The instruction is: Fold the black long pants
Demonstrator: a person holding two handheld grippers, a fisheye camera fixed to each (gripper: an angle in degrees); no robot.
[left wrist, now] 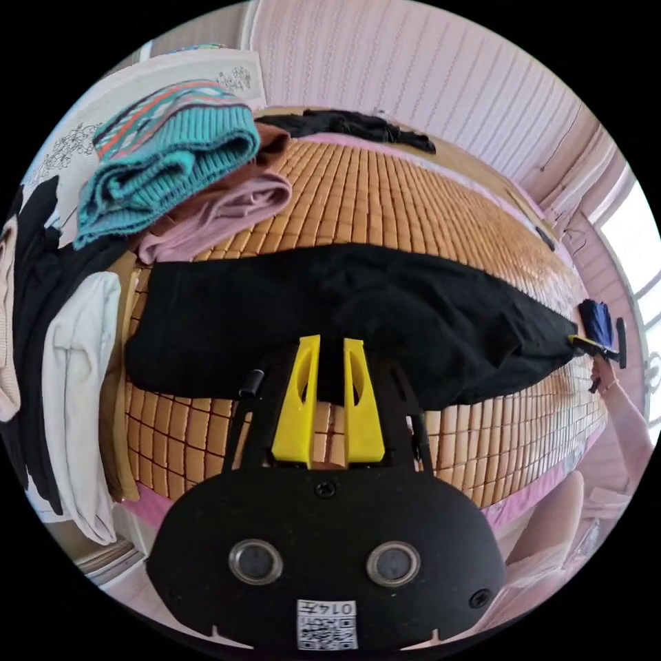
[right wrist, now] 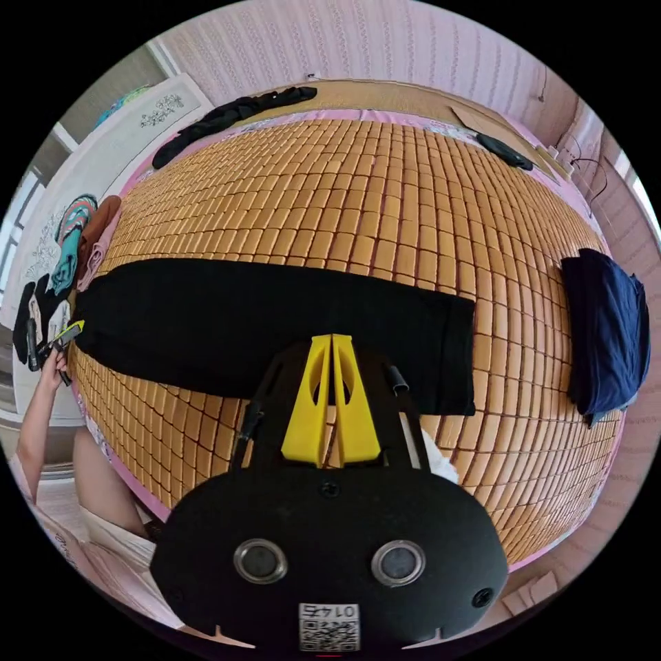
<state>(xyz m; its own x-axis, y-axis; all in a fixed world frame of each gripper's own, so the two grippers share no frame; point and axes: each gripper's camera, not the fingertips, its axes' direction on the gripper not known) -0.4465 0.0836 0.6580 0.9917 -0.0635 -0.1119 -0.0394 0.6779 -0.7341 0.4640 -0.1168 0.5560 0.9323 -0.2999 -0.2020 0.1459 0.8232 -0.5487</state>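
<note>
The black long pants (right wrist: 275,330) lie as one long band across the frame's middle on the bamboo mat (right wrist: 385,206), crosswise folds remaining, left claw (left wrist: 330,358) slightly spread, right claw (right wrist: 332,358) pressed together.

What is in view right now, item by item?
black long pants: one, black, laid flat in a long strip across the mat.
bamboo mat: one, tan tiles, covering the bed.
folded clothes stack: one pile, teal knit on top of brown and pink pieces, at the mat's edge by one end of the pants.
navy garment: one, dark blue, folded, on the mat beyond the other end of the pants.
dark garment: one, black, strung along the far edge.
hanging clothes: several, white, black and beige, beside the stack.
left gripper: yellow fingers parted, at the pants' near edge.
right gripper: yellow fingers almost together, at the pants' near edge.
</note>
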